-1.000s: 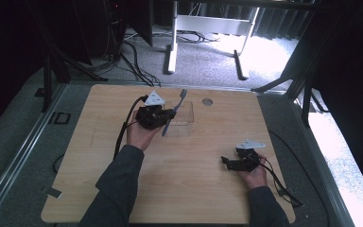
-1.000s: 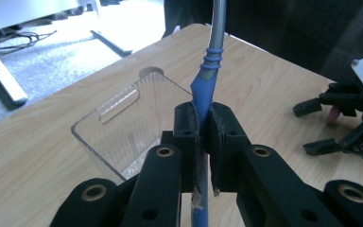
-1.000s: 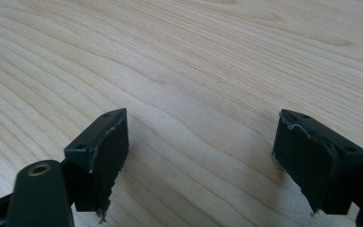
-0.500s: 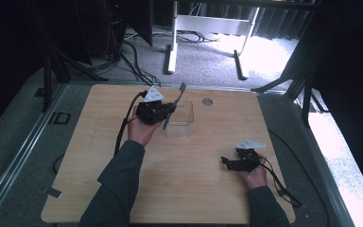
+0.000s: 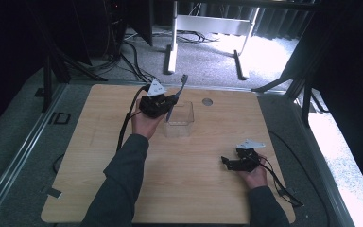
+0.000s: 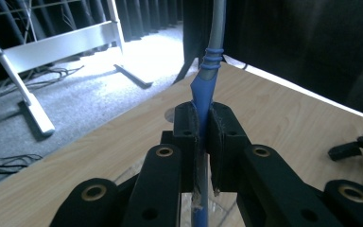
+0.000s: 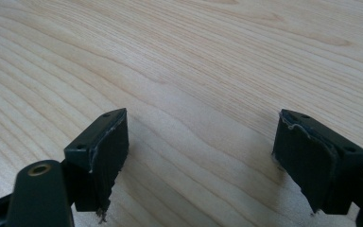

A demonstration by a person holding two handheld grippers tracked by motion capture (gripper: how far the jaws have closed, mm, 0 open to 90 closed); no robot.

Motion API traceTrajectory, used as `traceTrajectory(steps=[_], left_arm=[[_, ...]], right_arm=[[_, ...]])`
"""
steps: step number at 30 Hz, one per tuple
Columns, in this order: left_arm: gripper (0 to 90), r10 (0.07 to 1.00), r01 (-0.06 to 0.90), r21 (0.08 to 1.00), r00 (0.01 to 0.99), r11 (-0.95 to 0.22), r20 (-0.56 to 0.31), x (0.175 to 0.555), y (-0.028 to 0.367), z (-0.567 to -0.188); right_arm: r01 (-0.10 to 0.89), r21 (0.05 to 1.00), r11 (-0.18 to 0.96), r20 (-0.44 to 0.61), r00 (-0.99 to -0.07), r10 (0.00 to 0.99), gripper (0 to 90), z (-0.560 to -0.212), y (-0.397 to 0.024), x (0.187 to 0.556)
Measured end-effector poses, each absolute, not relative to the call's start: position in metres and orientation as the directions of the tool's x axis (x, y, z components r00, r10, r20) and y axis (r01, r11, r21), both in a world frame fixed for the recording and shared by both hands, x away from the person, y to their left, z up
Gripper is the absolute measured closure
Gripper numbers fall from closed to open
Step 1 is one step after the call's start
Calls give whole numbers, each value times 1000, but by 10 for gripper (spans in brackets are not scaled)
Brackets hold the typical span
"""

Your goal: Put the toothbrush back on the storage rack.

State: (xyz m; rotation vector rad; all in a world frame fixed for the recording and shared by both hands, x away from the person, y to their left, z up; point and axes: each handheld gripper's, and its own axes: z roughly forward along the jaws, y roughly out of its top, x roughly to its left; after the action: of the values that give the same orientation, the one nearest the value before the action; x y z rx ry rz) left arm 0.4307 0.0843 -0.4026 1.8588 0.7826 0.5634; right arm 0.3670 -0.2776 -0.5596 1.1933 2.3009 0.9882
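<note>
**Toothbrush held over the clear box**

My left gripper is clamped on the toothbrush above the clear box. My right gripper rests agape on the pale wooden table; grey carpet lies beyond.

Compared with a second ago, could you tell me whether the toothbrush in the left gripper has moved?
Yes. The toothbrush, clamped in the left gripper, has swung more upright, its lower end now over the clear container and its head nearer the table's far edge.
</note>
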Motion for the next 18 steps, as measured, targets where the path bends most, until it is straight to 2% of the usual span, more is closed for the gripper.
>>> traceTrajectory(steps=[4,18], left_arm=[[828,740,246,926,670,-288,52,436,79,-406],[827,744,268,917,666,-294,44,451,72,-423]], right_arm=[[561,726,398,-2,-577,817,185,-560,-278,367],[562,726,397,-2,-576,817,185,-560,-278,367]])
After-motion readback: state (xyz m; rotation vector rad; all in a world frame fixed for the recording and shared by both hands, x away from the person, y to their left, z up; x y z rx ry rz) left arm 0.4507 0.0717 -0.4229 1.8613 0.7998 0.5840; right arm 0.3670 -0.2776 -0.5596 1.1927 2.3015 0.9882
